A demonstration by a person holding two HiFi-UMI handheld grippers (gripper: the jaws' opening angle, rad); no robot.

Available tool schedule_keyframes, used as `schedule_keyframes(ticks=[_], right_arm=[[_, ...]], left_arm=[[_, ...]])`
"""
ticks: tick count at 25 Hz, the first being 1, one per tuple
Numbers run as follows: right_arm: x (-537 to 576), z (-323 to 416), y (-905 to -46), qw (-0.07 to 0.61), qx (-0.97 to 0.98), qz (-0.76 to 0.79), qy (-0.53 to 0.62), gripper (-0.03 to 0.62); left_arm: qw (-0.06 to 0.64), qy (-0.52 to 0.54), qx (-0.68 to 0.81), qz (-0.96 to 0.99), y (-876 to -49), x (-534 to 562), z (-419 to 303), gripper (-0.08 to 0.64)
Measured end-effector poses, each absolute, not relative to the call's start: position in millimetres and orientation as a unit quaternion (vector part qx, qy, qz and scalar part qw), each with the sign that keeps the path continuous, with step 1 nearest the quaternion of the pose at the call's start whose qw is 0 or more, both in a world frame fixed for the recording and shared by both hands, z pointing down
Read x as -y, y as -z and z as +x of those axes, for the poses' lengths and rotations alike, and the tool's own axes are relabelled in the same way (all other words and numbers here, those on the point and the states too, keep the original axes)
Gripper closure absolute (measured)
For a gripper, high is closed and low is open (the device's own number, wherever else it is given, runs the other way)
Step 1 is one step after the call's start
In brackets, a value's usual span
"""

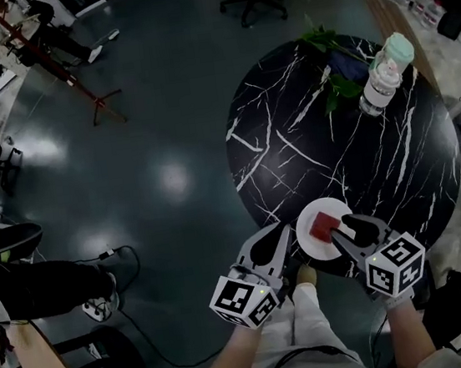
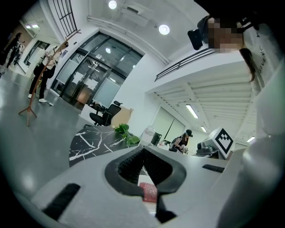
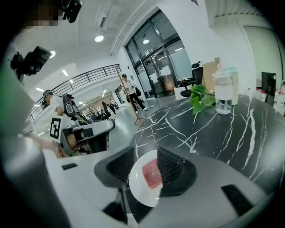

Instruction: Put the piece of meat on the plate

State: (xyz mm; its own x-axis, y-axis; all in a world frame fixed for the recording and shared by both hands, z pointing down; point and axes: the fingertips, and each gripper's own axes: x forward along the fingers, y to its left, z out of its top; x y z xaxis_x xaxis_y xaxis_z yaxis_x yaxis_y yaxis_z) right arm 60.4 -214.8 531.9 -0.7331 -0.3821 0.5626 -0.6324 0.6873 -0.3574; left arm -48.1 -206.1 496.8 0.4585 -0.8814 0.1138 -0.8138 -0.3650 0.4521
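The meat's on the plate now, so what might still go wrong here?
The plate sits close to the near edge of the table; a knock from the right gripper, open just above it, might slide it off. The meat lies under those jaws, which might catch it if they dip.

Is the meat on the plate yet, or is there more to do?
Done: the piece of meat lies on the white plate on the black table.
In hand: nothing. The right hand-held gripper hangs over the plate with its jaws apart, not pinching the meat. The left hand-held gripper is shut and empty.
Left: nothing that I can see.
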Motion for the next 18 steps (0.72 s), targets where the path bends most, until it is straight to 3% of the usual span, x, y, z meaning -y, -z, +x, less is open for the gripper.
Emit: schedule_keyframes(ticks=[4,10,18], right_arm=[[206,64,-510,0.219,0.895,0.292,-0.255,0.448],[189,75,-480,0.189,0.901,0.306,-0.242,0.543],[160,76,-455,0.166,0.907,0.303,-0.242,0.567]], left_arm=[[0.219,0.071,0.502,0.834,-478,206,-40,0.551],[0.221,0.064,0.482,0.845,-463,192,-25,0.551],[0.212,0.062,0.464,0.858,-443,177,-15,0.551]])
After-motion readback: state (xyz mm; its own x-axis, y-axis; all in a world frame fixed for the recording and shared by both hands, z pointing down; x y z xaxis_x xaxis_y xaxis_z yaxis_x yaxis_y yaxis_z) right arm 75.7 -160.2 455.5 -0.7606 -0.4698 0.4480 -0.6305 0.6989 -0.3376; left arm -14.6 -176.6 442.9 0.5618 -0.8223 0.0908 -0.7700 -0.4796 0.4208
